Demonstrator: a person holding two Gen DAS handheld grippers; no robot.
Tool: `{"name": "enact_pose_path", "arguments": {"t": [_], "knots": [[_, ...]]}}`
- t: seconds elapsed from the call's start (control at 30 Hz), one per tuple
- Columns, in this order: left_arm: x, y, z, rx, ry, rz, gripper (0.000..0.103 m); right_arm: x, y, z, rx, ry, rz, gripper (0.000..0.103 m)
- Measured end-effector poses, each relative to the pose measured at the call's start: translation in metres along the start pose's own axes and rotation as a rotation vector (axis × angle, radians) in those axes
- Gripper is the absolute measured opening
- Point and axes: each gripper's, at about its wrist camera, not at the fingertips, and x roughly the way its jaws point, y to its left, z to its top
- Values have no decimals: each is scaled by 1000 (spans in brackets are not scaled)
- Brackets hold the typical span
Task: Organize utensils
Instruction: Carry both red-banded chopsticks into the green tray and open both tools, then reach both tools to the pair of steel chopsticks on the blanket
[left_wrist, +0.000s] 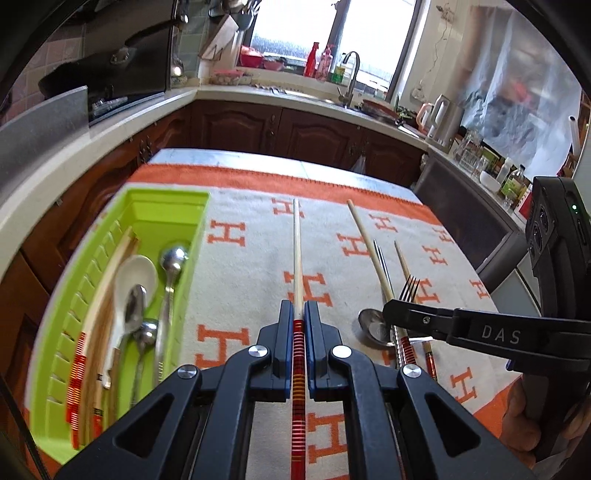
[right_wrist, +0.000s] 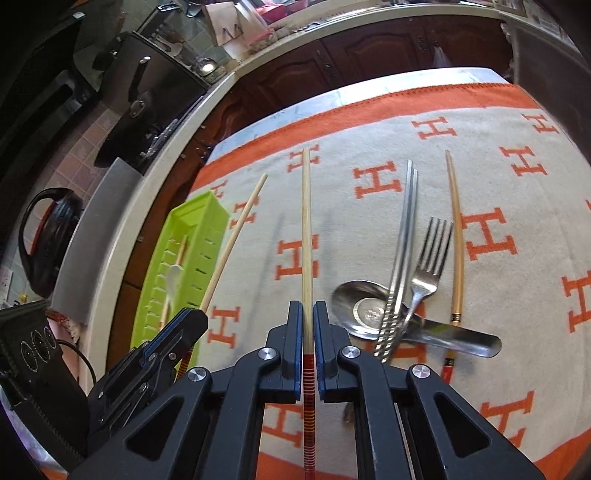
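Note:
My left gripper is shut on a wooden chopstick with a red striped handle, held above the cloth to the right of the green utensil tray. The tray holds several spoons and chopsticks. My right gripper is shut on another matching chopstick; it also shows in the left wrist view. On the cloth lie a steel spoon, a fork, a pair of metal chopsticks and a tan chopstick.
The table carries a white cloth with orange H letters and an orange border. Brown cabinets and a kitchen counter with a sink tap stand beyond the table. A cooktop is to the left.

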Motion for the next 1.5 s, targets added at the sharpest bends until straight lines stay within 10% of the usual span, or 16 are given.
{"name": "enact_pose_path", "arguments": {"t": [0.43,0.7,1.1,1.23,1.5], "knots": [[-56,76,17,3,-46,236,3,11,99,6,-112,76,114,6],[-30,135,-2,-125,106,235,7,57,147,17,-93,170,138,6],[-64,159,4,-181,26,275,17,121,186,17,-51,249,119,7],[-75,166,5,-201,12,295,29,122,189,12,-59,245,119,25],[-84,159,9,-187,-9,334,50,99,182,1,-134,219,92,27]]}}
